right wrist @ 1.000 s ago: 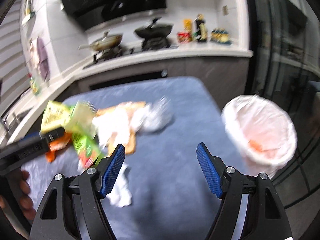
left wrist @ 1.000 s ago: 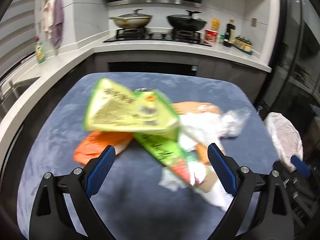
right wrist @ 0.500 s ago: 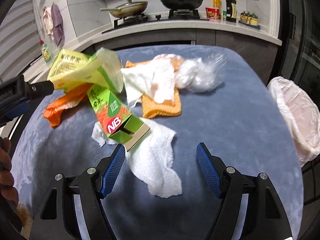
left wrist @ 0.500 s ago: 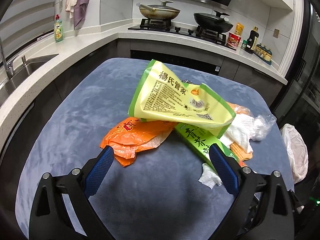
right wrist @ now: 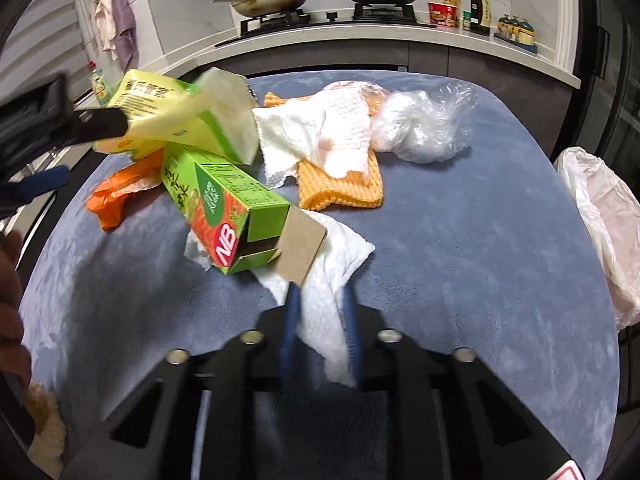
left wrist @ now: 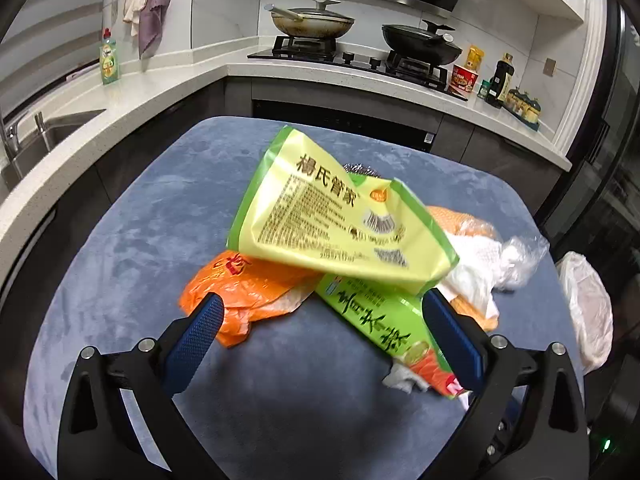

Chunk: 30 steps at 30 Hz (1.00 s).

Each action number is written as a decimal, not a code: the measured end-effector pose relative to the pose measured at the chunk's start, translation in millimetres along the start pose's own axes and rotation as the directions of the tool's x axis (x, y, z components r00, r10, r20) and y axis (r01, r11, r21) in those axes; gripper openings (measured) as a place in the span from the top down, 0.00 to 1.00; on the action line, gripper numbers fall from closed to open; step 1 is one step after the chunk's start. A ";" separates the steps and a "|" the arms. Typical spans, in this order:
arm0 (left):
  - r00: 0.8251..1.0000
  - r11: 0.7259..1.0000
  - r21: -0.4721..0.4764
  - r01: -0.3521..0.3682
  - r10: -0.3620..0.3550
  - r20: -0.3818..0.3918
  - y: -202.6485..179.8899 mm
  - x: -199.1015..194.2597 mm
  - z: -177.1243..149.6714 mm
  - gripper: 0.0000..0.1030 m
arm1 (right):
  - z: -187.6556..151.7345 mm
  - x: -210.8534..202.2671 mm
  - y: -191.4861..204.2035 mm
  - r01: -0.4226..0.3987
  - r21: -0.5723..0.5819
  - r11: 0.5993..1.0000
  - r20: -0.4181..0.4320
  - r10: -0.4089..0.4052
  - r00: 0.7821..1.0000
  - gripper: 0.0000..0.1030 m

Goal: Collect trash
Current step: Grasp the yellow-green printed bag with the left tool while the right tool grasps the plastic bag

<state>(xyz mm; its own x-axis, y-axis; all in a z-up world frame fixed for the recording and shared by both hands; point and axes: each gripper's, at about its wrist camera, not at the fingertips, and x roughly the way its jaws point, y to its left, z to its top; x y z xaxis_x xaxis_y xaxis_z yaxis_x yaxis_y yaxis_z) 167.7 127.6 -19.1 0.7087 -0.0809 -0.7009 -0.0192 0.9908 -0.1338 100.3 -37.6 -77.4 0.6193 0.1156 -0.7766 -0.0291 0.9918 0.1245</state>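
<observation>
The right tongs (right wrist: 320, 320) have just been closing and now clamp the white paper towel (right wrist: 332, 280) lying on the surface (right wrist: 460, 240) directly ahead — lift slowly so its far end slides from under the green carton (right wrist: 224, 208) — while the left tongs (left wrist: 320, 336) stand wide apart, empty.

The right gripper (right wrist: 320, 320) now has its jaws closed on the white paper towel (right wrist: 328, 280) lying in front of the green carton (right wrist: 224, 208); half a second ago they stood wide apart above it, so they have just been closing, with the towel between them. A second ago this gripper hung higher, with the bin bag (right wrist: 600, 216) beside the worktop (right wrist: 460, 260) large in its view. The left gripper (left wrist: 320, 328) has its jaws a little wider. The yellow packet (left wrist: 336, 224), blurred a second ago, is now sharp and closer.
</observation>
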 end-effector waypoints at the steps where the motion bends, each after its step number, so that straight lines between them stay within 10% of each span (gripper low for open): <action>1: 1.000 1.000 -0.010 0.006 -0.006 0.001 0.0 1.3 2.5 0.08 | -0.1 -2.5 -0.1 0.002 -0.001 1.000 0.004 -0.002 1.000 0.92; 14: 0.999 0.994 -0.114 -0.003 -0.001 -0.034 17.4 35.9 25.0 0.08 | 8.0 -36.7 -40.6 0.001 0.128 0.992 0.081 -0.011 0.997 0.93; 24: 1.000 0.998 -0.069 -0.001 0.001 -0.001 6.6 32.1 32.7 0.61 | 10.5 -42.4 -53.7 0.011 0.167 0.986 0.095 -0.027 0.995 0.93; 30: 1.000 0.998 -0.059 0.009 -0.008 0.018 5.4 23.7 33.5 0.70 | 8.5 -57.7 -57.4 0.010 0.180 0.984 0.128 -0.034 0.991 0.93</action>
<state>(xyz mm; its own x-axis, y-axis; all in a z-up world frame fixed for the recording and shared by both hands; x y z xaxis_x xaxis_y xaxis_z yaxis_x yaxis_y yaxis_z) 208.0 134.6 -13.0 0.7213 -0.0867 -0.6872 -0.0547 0.9819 -0.1812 73.0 -101.7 -34.5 0.7153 0.0743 -0.6949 0.1186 0.9670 0.2254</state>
